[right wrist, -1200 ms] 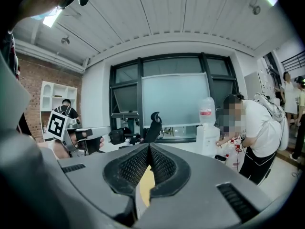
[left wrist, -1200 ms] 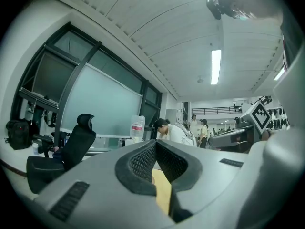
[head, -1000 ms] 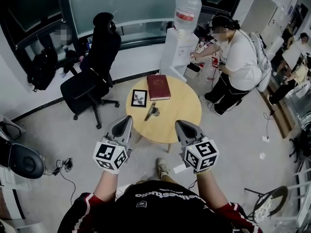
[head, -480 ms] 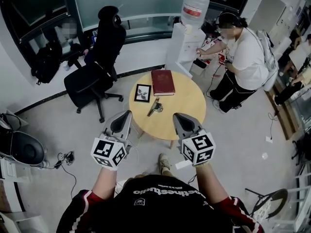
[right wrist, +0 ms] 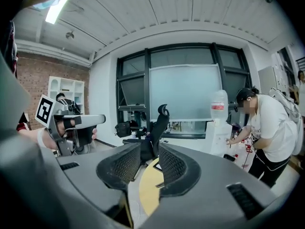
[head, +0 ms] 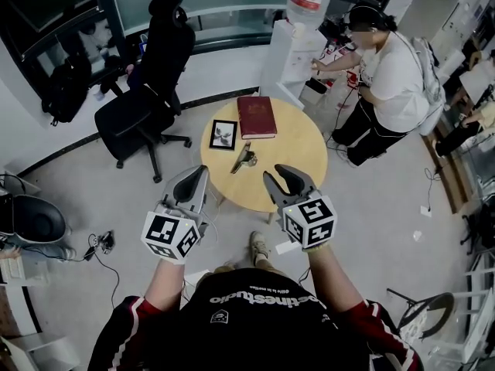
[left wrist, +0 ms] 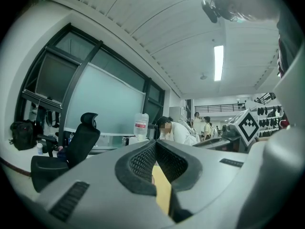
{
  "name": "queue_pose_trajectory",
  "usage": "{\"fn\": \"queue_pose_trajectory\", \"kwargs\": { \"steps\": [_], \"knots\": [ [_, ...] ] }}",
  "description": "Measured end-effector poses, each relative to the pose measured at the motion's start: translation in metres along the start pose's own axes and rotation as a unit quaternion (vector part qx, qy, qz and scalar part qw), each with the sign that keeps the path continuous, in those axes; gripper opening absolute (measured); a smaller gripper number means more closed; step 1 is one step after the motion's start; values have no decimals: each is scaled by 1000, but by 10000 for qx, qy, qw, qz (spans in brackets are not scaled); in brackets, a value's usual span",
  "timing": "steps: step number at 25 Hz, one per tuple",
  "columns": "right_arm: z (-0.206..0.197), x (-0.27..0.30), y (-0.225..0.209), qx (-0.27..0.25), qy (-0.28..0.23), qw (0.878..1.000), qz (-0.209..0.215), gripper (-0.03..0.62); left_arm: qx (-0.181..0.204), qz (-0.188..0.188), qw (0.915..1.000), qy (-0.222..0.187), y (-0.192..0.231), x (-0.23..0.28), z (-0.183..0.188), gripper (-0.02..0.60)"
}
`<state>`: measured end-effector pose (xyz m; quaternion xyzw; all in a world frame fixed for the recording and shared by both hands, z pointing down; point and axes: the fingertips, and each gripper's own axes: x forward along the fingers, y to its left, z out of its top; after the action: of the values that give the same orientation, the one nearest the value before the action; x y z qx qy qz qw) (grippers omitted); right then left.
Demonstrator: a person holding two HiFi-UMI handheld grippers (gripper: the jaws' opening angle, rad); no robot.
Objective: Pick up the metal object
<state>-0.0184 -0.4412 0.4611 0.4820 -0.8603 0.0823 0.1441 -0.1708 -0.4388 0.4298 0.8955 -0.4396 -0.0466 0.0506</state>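
One metal object (head: 244, 158) flat on the round table (head: 302, 149), long axis slanting near-left to far-right, beside one picture frame (head: 223, 134), below one red book (head: 256, 117), right gripper (head: 274, 173) jaws just opening, empty, left gripper (head: 200, 173) closed, empty.

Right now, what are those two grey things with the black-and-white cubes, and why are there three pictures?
Those are hand tools, not a robot. A person holds one in each hand: the left gripper and the right gripper. Each has two jaws that pinch, like tongs.

One picture comes from a camera on the person's head, looking down. The other two come from little cameras riding on each tool, looking along its jaws.

On the round table lie a red book, a small framed picture and a metal object.

Nothing is held yet. The left jaws are together. The right jaws have just been opening and stand apart, with nothing between them, aimed toward the table.
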Motion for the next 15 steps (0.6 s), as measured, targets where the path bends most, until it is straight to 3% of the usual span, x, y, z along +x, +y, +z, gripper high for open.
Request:
{"fn": "queue_pose_trajectory", "kwargs": {
  "steps": [15],
  "knots": [
    [-97,78,-43,145,955,9953,20,147,67,-125,9993,345,-9,36,-34,15]
  ]
}}
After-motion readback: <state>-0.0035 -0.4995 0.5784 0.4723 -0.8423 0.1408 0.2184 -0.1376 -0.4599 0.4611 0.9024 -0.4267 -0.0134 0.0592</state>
